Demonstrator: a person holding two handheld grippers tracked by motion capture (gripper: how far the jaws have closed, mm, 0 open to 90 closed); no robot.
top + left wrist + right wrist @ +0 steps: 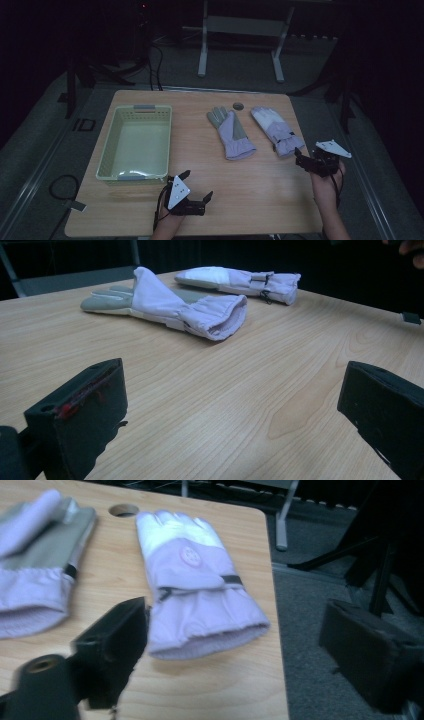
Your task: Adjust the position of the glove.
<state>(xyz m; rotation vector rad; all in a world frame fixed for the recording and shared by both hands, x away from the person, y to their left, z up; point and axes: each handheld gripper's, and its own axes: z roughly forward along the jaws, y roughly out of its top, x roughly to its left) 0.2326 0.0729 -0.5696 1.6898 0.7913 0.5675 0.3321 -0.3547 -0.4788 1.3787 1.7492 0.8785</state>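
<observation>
While both claws gape, the right claw (240, 650) faces a glove (195, 580).

I've got a pale green basket (135, 145) sitting at the table's (200, 165) left. Two lilac gloves (231, 132) (274, 130) lie side by side right of it.

Two lilac gloves are counted on the table: one glove (165, 307) lies ahead of the left gripper's jaws (palm side grey), the second glove (192, 587) just beyond the right gripper's jaws. One pale basket (136, 142) is seen.
</observation>
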